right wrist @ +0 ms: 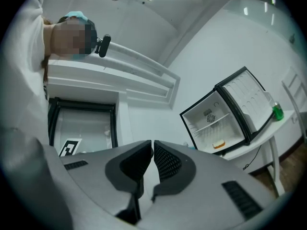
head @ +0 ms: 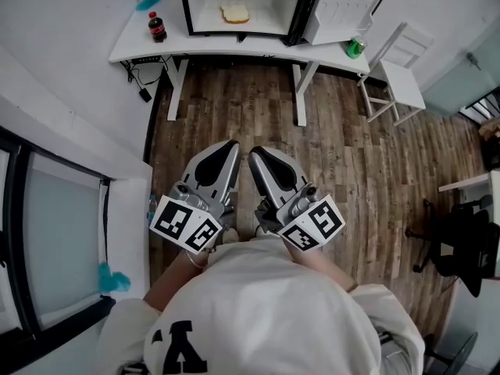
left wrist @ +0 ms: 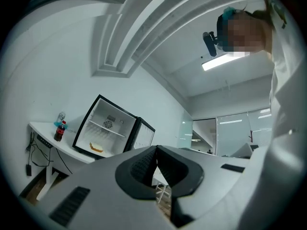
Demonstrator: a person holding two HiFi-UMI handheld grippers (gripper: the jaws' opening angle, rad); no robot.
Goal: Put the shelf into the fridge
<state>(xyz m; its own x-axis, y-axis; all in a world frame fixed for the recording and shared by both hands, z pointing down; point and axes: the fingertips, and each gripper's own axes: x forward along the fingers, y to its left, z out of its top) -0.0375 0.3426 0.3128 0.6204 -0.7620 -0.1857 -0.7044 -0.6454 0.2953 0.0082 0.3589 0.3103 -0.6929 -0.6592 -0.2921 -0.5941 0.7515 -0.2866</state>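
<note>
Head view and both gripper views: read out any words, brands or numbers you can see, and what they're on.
None can be read.
Dark bottle: red label, too small to read.
White top: black print, cut off by the frame edge.
Marker cubes: black square patterns only, no words.

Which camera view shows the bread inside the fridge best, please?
The head view: the bread lies plainly on the fridge floor. Both gripper views show it only as a small, distant patch.
</note>
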